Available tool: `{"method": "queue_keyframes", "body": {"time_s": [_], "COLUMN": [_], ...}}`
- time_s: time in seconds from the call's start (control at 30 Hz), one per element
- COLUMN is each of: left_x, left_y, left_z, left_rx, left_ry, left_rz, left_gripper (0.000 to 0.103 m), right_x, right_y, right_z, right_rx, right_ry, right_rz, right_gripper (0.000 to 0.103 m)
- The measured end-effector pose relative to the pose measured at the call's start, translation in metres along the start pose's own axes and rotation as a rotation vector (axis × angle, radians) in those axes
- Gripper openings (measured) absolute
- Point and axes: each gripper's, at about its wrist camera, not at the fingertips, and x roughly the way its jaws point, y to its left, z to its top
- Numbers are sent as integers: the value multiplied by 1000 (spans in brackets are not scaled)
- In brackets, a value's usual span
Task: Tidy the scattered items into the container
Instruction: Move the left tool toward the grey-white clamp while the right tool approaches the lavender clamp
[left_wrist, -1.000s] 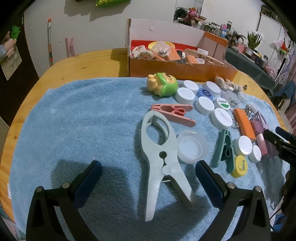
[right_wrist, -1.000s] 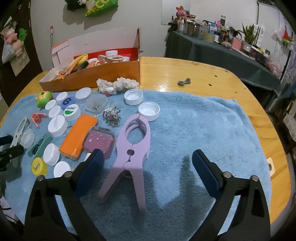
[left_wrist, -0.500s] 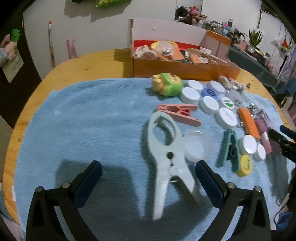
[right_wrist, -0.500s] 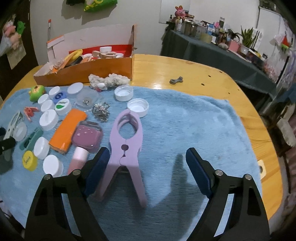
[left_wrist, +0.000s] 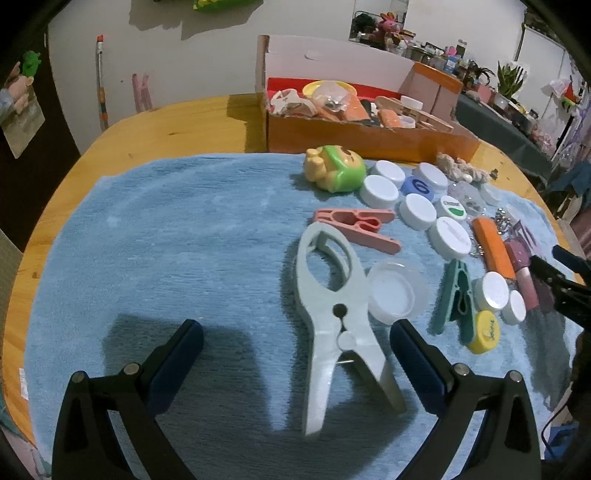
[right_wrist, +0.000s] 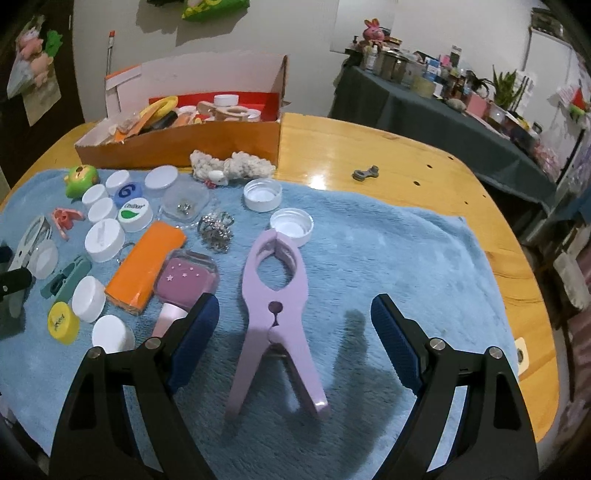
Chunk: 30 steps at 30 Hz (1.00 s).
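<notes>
1. A white "6" stands on the blue bottle cap, among the white caps.
2. The white cap with a green patch bears a short printed word, too blurred to read.
3. The yellow cap carries dark script, unreadable.

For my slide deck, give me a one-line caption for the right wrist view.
Open right gripper poised over a lilac clamp on the blue towel.

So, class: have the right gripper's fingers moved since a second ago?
Yes. The right gripper has narrowed: both fingers sit closer to the purple clip between them, without touching it.
</notes>
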Motion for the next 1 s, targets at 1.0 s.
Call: {"method": "queue_keyframes", "body": {"time_s": [1.0], "left_x": [7], "left_y": [16], "left_z": [22], "left_rx": [-2], "left_ry": [32], "left_rz": [-81], "left_gripper": [100], "right_x": [15], "right_y": [-5], "right_z": [2], "right_rx": [9], "right_ry": [31], "right_rz": [6], "right_gripper": [84]}}
